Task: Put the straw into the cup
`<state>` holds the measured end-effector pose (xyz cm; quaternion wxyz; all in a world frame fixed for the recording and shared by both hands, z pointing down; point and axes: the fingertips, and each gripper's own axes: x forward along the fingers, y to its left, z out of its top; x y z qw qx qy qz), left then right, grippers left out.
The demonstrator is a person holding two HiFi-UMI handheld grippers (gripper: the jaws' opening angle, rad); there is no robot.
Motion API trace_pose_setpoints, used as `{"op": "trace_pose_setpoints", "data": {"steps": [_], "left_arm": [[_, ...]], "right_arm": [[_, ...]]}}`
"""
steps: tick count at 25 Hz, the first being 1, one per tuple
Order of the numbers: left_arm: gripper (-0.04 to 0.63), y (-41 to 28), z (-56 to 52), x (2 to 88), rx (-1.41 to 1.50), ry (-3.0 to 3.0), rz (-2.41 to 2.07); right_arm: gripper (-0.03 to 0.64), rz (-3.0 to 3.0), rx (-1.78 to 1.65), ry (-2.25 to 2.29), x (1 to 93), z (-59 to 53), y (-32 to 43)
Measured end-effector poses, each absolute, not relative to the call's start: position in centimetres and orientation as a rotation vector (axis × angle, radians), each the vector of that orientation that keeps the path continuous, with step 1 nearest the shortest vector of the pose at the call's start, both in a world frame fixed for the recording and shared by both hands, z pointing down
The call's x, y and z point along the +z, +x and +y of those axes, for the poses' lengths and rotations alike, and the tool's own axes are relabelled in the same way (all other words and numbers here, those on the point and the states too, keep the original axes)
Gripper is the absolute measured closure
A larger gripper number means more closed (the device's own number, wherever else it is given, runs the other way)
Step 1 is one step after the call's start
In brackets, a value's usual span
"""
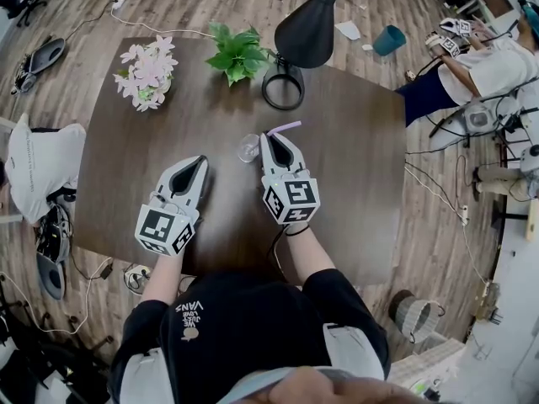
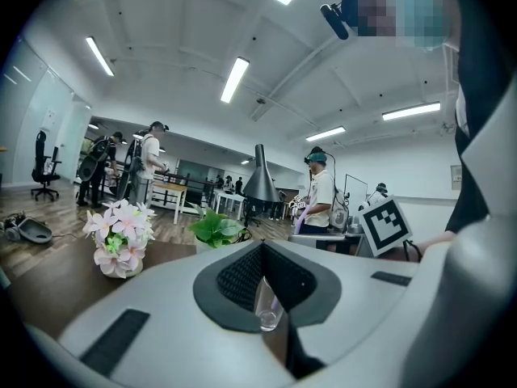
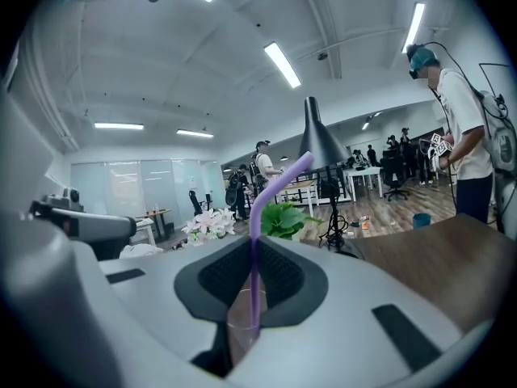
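Observation:
A small clear glass cup stands on the dark brown table, just left of my right gripper's tips. My right gripper is shut on a purple bendy straw. In the right gripper view the straw runs upright between the jaws of my right gripper, its bent top leaning right. Its lower end meets the rim of the cup directly below. My left gripper rests lower left of the cup, jaws together on nothing. The left gripper view shows the cup beyond that gripper's closed tips.
A black desk lamp stands at the table's far side behind the cup, with a green potted plant and a pot of pink flowers to its left. Other people work at the room's far right.

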<state>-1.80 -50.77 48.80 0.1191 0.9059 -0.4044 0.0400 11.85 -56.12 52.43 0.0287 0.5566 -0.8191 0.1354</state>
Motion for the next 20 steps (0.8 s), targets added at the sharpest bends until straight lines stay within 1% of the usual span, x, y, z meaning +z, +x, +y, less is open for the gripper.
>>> {"op": "trace_pose_setpoints", "data": {"steps": [9, 10, 12, 14, 20], "left_arm": [[0.584, -1.8, -50.7, 49.5, 0.125, 2.634, -1.176], [0.584, -1.7, -50.7, 49.4, 0.123, 2.633, -1.175], [0.584, -1.6, -50.6, 49.3, 0.119, 2.632, -1.174], [0.584, -1.5, -50.6, 49.2, 0.114, 2.635, -1.173], [0.584, -1.1, -50.1, 48.8, 0.104, 2.649, -1.16]], "right_arm": [[0.578, -2.514, 0.501, 1.6, 54.8, -55.8, 10.5], [0.56, -2.521, 0.501, 1.581, 54.8, -55.7, 10.3], [0.485, -2.529, 0.494, 1.557, 54.6, -55.4, 10.1], [0.453, -2.529, 0.486, 1.563, 54.3, -55.2, 10.1], [0.449, -2.554, 0.478, 1.578, 53.2, -54.5, 10.2]]}}
